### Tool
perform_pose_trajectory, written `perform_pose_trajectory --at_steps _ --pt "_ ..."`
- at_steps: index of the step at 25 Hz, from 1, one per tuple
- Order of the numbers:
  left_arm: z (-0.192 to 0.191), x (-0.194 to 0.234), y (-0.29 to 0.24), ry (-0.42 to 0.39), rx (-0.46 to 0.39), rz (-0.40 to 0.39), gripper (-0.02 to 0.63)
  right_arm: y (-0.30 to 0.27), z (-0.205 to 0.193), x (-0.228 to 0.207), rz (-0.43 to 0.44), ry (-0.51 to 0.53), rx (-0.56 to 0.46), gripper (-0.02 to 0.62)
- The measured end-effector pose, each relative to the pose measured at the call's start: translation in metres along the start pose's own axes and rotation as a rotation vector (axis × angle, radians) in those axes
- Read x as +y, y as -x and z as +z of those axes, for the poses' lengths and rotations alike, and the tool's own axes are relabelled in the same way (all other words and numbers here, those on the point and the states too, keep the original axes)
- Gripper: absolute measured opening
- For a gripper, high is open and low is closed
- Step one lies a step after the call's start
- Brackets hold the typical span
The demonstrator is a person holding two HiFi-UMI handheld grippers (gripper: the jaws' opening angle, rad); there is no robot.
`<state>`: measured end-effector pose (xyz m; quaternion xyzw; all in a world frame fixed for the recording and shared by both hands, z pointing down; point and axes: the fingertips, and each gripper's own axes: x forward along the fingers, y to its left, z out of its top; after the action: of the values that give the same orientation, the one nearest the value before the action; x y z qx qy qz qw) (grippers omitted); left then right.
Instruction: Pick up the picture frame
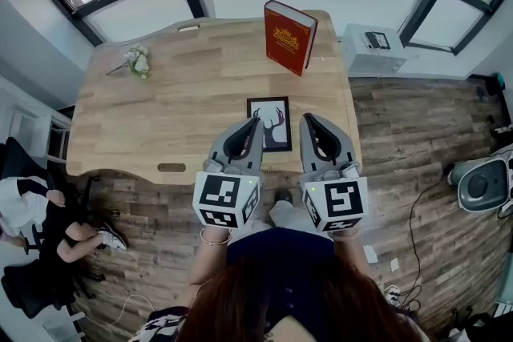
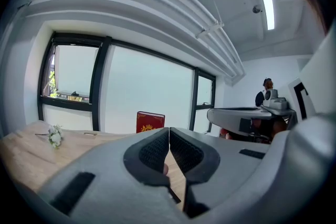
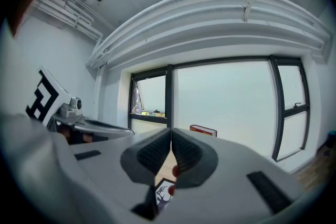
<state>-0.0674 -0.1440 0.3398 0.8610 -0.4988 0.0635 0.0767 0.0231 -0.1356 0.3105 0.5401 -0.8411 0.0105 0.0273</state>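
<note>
Picture frame (image 1: 269, 124), flat, long axis toward book (image 1: 288, 36)

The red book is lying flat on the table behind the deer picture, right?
Not quite. The red book is standing upright on the table, not lying flat; the left gripper view shows it. It is behind the deer picture.

One wooden table (image 1: 160, 116) is shown; on it are counted one picture frame (image 1: 270, 122), one red book (image 1: 288, 36) and one small bunch of white flowers (image 1: 139, 61); two grippers are seen, one left gripper (image 1: 257, 119) and one right gripper (image 1: 304, 119); one white box (image 1: 373, 49) is seen beside the table; one seated person (image 1: 36, 224) and one grey round appliance (image 1: 481, 184) are counted on the floor.
</note>
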Motion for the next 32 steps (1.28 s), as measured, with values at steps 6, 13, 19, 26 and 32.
perform_pose_trajectory --at_steps 6,13,19,26,32 --pt "0.0 0.007 -0.024 0.002 0.015 0.023 0.029 -0.02 -0.009 -0.017 0.036 -0.001 0.031 0.026" --pt "-0.013 0.018 -0.043 -0.005 0.061 0.064 0.029 -0.04 -0.026 -0.033 0.071 0.01 0.077 0.027" --pt "-0.04 0.031 -0.05 0.041 0.131 0.06 0.031 -0.052 -0.052 -0.032 0.101 0.011 0.141 0.028" --pt "-0.066 0.043 -0.06 0.054 0.194 0.044 0.031 -0.064 -0.072 -0.03 0.101 0.004 0.188 0.028" --pt "-0.088 0.054 -0.068 0.071 0.253 0.008 0.031 -0.077 -0.096 -0.028 0.098 -0.011 0.256 0.028"
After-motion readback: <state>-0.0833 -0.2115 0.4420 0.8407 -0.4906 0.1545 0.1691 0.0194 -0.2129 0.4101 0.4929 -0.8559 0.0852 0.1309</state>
